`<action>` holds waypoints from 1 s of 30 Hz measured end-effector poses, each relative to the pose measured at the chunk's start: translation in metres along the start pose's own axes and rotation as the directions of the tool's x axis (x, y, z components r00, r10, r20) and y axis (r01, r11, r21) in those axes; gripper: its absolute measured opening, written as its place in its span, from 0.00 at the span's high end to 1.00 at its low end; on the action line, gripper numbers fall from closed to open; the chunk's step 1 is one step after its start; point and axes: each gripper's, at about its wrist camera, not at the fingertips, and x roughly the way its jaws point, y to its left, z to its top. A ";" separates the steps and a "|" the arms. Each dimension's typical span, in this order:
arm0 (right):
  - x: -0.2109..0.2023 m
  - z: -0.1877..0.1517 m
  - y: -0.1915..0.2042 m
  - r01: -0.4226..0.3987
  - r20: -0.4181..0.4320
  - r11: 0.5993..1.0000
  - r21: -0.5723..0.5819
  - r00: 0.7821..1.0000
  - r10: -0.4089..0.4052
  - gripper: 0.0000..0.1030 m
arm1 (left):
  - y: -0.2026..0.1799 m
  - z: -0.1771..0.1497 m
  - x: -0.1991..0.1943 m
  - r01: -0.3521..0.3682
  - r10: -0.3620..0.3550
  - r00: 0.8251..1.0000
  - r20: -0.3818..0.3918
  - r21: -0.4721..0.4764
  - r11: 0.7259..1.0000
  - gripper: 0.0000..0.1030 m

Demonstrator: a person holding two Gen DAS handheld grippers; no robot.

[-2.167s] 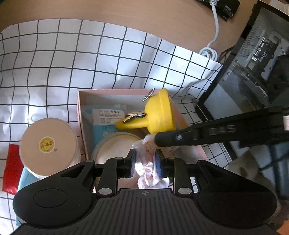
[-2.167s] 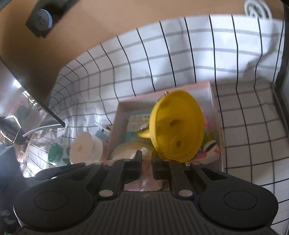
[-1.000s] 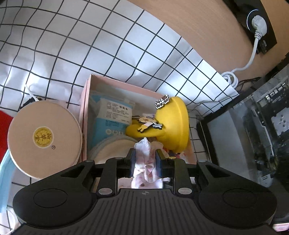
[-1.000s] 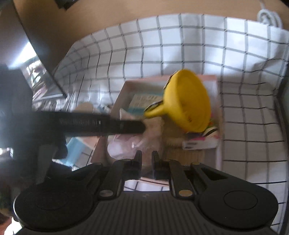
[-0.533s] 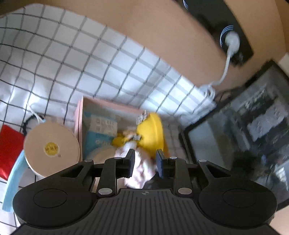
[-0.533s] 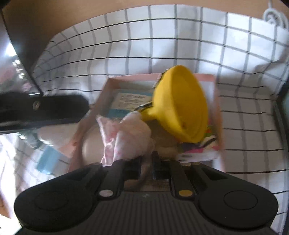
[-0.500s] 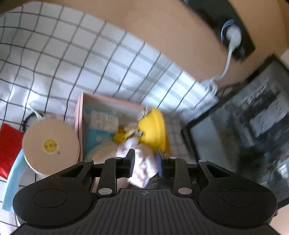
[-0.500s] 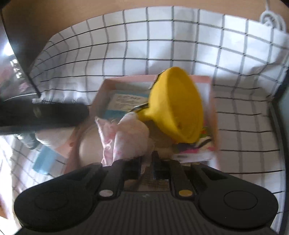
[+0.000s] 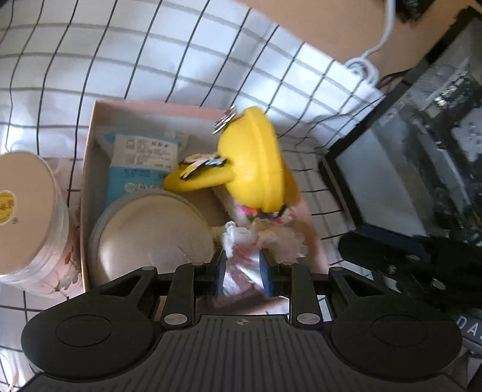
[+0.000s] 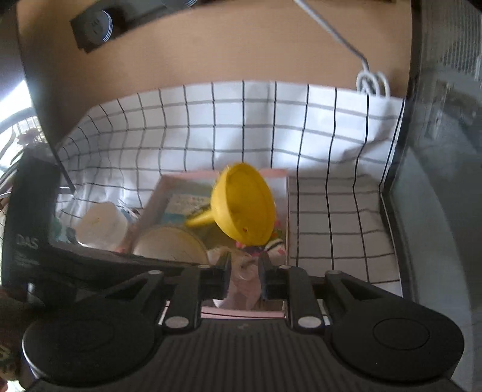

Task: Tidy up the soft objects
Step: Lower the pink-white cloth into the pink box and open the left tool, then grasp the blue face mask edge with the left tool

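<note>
Jaws of the left gripper (image 9: 242,273) are clamping a crumpled pink-and-white cloth (image 9: 241,256) at lower centre, over the pink cardboard box (image 9: 90,144). Jaws of the right gripper (image 10: 243,276), just opening, are standing apart around that cloth below a yellow plastic funnel (image 10: 242,205).

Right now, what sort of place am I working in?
Probably a home desk or computer corner: a glass-sided PC case, a power strip on the wooden desktop, and a pink box of household odds and ends.
</note>
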 end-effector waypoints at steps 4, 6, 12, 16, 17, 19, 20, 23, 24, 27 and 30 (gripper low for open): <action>-0.009 0.006 0.012 -0.008 0.067 1.000 -0.011 0.998 0.009 0.69 | -0.006 -0.012 -0.040 -0.011 0.002 0.995 0.102 0.089 0.996 0.74; -0.014 0.005 0.019 -0.008 0.142 1.000 -0.021 0.990 0.011 0.69 | -0.007 -0.021 -0.067 -0.034 0.009 0.986 0.168 0.149 0.988 0.74; -0.029 0.004 0.042 -0.072 0.315 0.996 -0.056 0.945 0.086 0.45 | 0.023 -0.050 -0.145 -0.229 0.152 0.914 0.376 0.170 0.958 0.74; -0.022 0.011 0.067 -0.108 0.254 0.988 -0.111 0.958 0.133 0.45 | 0.078 -0.057 -0.166 -0.274 0.248 0.906 0.343 0.029 0.961 0.74; -0.020 0.011 0.074 -0.123 0.237 0.986 -0.114 0.960 0.147 0.45 | 0.090 -0.057 -0.163 -0.290 0.273 0.909 0.315 0.008 0.957 0.74; -0.013 0.010 0.087 -0.136 0.207 0.983 -0.123 0.965 0.159 0.45 | 0.105 -0.055 -0.154 -0.300 0.287 0.918 0.273 0.006 0.954 0.74; -0.011 0.008 0.094 -0.133 0.195 0.982 -0.131 0.968 0.157 0.45 | 0.109 -0.054 -0.147 -0.293 0.281 0.927 0.248 0.011 0.956 0.74; -0.004 0.004 0.111 -0.108 0.162 0.983 -0.150 0.978 0.132 0.45 | 0.118 -0.053 -0.124 -0.267 0.257 0.946 0.198 0.028 0.963 0.74; -0.002 0.003 0.114 -0.102 0.148 0.983 -0.154 0.981 0.125 0.45 | 0.120 -0.050 -0.116 -0.275 0.264 0.945 0.191 0.035 0.961 0.74; 0.001 -0.002 0.118 -0.078 0.108 0.984 -0.161 0.990 0.096 0.45 | 0.122 -0.045 -0.093 -0.308 0.296 0.940 0.170 0.053 0.950 0.74; 0.001 -0.011 0.116 -0.050 0.086 0.985 -0.165 0.994 0.065 0.45 | 0.127 -0.041 -0.075 -0.307 0.293 0.943 0.155 0.069 0.949 0.74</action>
